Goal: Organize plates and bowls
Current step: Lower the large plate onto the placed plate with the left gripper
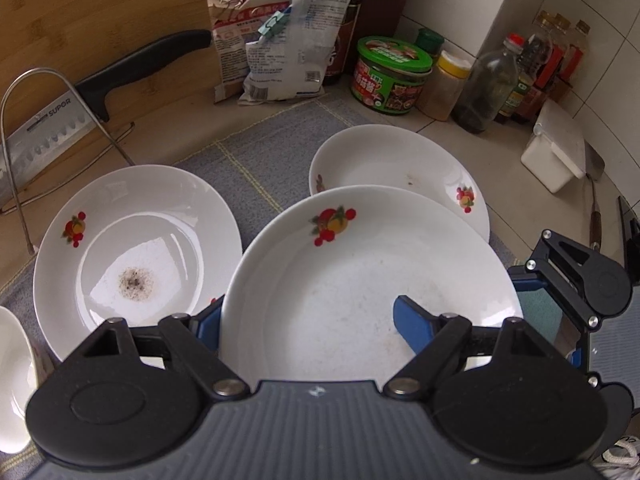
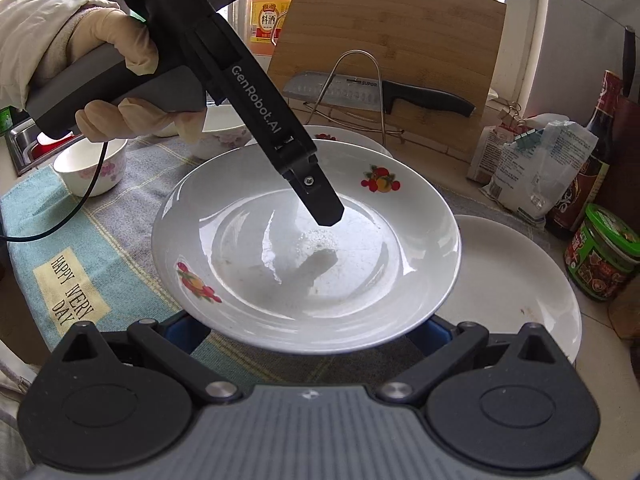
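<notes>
My left gripper (image 1: pixel 308 316) is shut on the near rim of a white fruit-print plate (image 1: pixel 360 272), one finger inside and one outside, and holds it raised. The same plate (image 2: pixel 304 248) fills the right wrist view, with the left gripper's finger (image 2: pixel 320 200) reaching into it. My right gripper (image 2: pixel 304 340) is open below that plate's near edge, its fingers mostly hidden beneath it. A second plate (image 1: pixel 136 256) with a dark spot lies at the left. A third plate (image 1: pixel 400 168) lies behind the held one and also shows in the right wrist view (image 2: pixel 516 284). Small bowls (image 2: pixel 94 166) stand at the far left.
A checked cloth (image 2: pixel 76 236) covers the counter. A knife (image 2: pixel 372 92) rests on a wire rack against a bamboo board (image 2: pixel 392 40). Bags (image 1: pixel 276 40), a green jar (image 1: pixel 390 76), bottles (image 1: pixel 488 88) and a white box (image 1: pixel 556 148) line the back.
</notes>
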`<move>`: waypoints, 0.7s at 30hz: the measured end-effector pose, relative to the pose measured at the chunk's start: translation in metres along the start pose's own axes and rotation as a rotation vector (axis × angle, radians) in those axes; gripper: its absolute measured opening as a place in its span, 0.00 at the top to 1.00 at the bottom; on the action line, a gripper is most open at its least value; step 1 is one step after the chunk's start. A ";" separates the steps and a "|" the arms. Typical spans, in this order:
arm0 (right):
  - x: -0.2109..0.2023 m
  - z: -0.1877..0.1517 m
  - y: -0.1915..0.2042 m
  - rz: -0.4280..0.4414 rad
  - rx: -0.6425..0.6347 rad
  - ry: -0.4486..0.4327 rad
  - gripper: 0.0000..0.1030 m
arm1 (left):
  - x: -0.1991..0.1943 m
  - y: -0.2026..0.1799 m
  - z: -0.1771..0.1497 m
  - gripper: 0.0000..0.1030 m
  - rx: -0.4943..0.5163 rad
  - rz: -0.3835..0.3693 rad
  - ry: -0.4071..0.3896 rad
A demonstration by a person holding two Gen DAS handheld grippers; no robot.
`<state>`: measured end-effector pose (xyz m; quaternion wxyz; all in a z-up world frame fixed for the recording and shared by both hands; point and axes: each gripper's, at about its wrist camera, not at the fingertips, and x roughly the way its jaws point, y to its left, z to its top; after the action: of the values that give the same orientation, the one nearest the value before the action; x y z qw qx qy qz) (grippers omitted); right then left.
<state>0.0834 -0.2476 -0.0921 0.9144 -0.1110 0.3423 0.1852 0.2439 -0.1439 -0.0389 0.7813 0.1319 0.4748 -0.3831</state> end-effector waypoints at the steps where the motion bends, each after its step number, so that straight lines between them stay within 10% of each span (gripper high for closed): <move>1: -0.001 -0.001 -0.003 -0.007 0.005 0.000 0.00 | 0.002 -0.003 0.004 0.18 0.008 -0.004 0.001; 21: -0.014 -0.027 -0.063 -0.145 0.117 0.027 0.00 | 0.066 -0.051 0.065 0.18 0.155 -0.089 0.038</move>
<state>0.0841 -0.3174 -0.0981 0.9256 -0.0843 0.3560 0.0968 0.2656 -0.2464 -0.0532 0.7417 0.1781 0.4638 -0.4506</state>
